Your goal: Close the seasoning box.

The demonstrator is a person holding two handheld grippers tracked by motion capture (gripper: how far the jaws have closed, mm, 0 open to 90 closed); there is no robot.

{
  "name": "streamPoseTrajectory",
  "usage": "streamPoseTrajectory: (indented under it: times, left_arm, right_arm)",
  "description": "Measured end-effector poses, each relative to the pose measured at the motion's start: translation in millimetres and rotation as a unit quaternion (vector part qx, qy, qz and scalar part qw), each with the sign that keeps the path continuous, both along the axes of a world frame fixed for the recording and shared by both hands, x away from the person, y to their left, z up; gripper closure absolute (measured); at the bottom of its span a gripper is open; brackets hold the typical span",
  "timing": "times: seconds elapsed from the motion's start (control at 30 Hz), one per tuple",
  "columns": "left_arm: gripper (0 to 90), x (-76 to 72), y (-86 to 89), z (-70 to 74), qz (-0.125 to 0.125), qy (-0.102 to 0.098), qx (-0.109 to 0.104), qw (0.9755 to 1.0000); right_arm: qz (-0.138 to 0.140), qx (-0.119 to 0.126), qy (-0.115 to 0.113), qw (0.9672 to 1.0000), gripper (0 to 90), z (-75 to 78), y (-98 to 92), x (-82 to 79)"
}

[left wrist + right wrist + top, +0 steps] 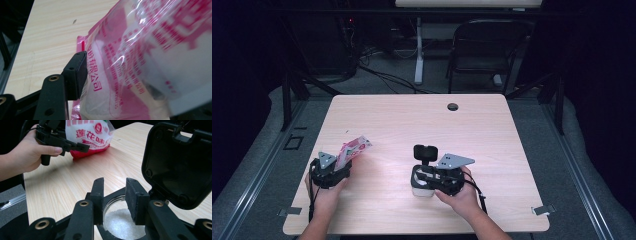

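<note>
Resting flat under everything, the bench (422,120) carries two work items well apart: a pink-and-white printed bag (353,149) near its left edge and a white container (422,184) with a hinged black lid (425,151) nearer the middle.

The bag lies directly ahead of the left gripper (332,167), its long axis running away from the person and slightly to the right in the high view. In the left gripper view the clear film of the bag (150,62) sits between the fingers, and the one visible finger (78,72) stands at the bag's edge without clearly pressing it. The fingers are apart; the bag rests on the bench rather than hanging from a grip. The left hand (326,192) is low at the bench's near edge, gripper pointing forward.

The container is at the right gripper (116,200), which is the nearer of the two to it. Its lid stands raised (hinged back, away from the person), leaving the round mouth exposed with white granules (122,222) inside. The right fingers (136,200) sit partly apart over that mouth; whether they touch the rim cannot be told. The right hand (459,192) holds its gripper low and level.

The coming move probably turns on the bag lying to the container's left.
</note>
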State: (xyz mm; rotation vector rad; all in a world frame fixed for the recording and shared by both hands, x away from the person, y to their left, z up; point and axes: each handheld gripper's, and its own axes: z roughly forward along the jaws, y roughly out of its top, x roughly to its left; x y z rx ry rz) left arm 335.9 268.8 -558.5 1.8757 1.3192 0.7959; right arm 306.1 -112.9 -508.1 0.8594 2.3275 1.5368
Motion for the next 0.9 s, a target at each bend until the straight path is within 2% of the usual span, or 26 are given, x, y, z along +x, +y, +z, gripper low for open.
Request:
streamPoseTrajectory:
  times: [0.1, 0.23, 0.37, 0.53, 0.9]
  left_arm:
    - [41.6, -4.3, -7.1, 5.4, -0.019, -0.008, 0.005, 0.9998]
    - [41.5, -6.8, -13.7, 8.6, -0.046, -0.018, -0.009, 0.9987]
    - [41.5, -6.9, -18.7, 8.3, -0.069, -0.015, -0.014, 0.9974]
    - [42.1, -7.7, -24.3, 8.3, -0.08, -0.014, -0.022, 0.9964]
    - [42.4, -9.7, -32.5, 9.4, -0.096, -0.01, -0.023, 0.9951]
  right_arm:
    - [0.0, -0.001, 0.001, 1.0, 68.6, 0.1, -0.4, 0.4]
    - [0.0, -0.001, 0.0, 1.0, 68.6, 0.0, -0.3, 0.4]
    - [-0.004, -0.001, -0.002, 1.0, 68.1, 0.3, -1.2, 0.7]
    - [-0.011, 0.009, -0.002, 0.9999, 67.0, 2.2, -5.8, 2.8]
    - [-0.034, 0.021, -0.004, 0.9992, 67.0, 11.2, -21.6, 8.3]
